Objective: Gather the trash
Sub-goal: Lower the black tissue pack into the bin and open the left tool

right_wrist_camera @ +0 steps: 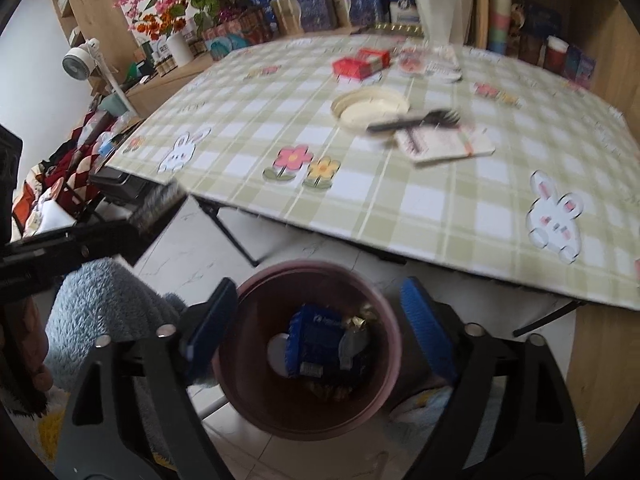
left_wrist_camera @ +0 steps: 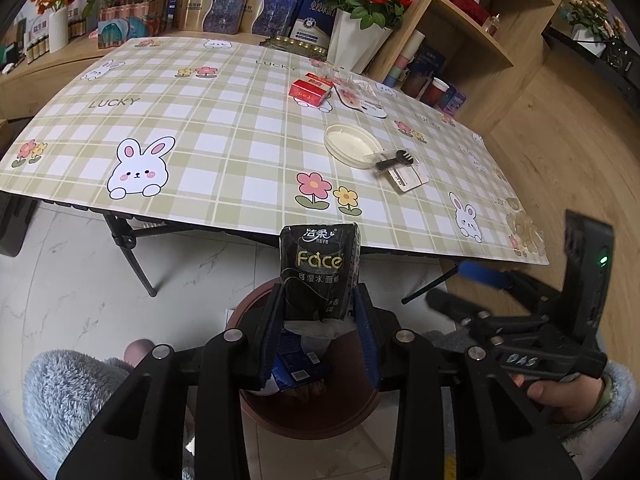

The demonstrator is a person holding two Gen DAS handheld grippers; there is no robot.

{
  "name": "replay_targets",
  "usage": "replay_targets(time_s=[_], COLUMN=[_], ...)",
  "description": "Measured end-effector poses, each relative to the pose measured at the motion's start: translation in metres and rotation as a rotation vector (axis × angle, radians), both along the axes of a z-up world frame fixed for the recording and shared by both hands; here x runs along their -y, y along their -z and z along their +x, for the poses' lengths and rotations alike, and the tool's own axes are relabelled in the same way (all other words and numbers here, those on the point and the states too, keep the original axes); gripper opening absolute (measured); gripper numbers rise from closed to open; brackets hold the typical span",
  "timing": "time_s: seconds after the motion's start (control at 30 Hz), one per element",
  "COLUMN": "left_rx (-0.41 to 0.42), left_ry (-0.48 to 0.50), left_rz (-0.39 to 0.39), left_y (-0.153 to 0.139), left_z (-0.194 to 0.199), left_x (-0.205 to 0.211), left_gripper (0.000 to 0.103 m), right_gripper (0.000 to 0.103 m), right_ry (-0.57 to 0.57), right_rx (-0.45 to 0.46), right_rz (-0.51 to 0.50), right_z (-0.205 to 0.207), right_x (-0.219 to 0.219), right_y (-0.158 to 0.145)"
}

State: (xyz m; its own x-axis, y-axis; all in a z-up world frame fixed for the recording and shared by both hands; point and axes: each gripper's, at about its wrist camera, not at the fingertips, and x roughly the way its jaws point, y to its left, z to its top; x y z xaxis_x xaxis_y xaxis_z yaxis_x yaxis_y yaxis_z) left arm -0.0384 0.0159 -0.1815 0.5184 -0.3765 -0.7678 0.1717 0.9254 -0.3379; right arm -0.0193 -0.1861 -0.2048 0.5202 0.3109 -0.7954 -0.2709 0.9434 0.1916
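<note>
Brown plastic bin (right_wrist_camera: 316,360) on the pale floor below the worktop (left_wrist_camera: 224,128) edge, holding a blue packet (right_wrist_camera: 316,344) and crumpled wrappers. Black tissue pack (left_wrist_camera: 318,272) lettered "Face", white tissue poking from its lower end, pinched upright in the left gripper (left_wrist_camera: 320,320) jaws just over the bin; right gripper (right_wrist_camera: 320,320) jaws spread wide and empty above the rim. Still on the checked cloth: red carton (left_wrist_camera: 310,92), white lid (left_wrist_camera: 352,146), black fork (left_wrist_camera: 394,160), wrapped card (left_wrist_camera: 408,178).
</note>
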Motion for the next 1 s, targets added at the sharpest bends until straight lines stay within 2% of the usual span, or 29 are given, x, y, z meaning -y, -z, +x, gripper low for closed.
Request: replay_targets(time_s=[0.17,0.37,0.5,0.87,1.0], left_rx=[-0.007,-0.016,-0.039,-0.078,-0.082], left_ry=[0.013,0.040,0.054,0.121,0.127], left_rz=[0.015,0.034,0.045,0.101,0.110], left_y=[0.003,0.006,0.012,0.026,0.027], left_z=[-0.001,-0.002,-0.001,-0.003,-0.003], left_x=[0.004,0.012,0.018,0.040,0.042], left_gripper=[0.034,0.035,0.036,0.040,0.048], right_gripper=[0.093,0.095,0.095,0.096,0.096], right_ry=[0.060,0.148,0.193,0.224,0.232], right_rx=[0.089,0.136,0.131,0.097,0.088], right_rz=[-0.031,-0.006,0.028,0.034,0.035], right_z=[0.000,0.005,0.007,0.006,0.006], right_x=[0.012,0.034,0.047,0.056,0.058], right_y=[-0.024,-0.043,-0.045,-0.033,-0.031])
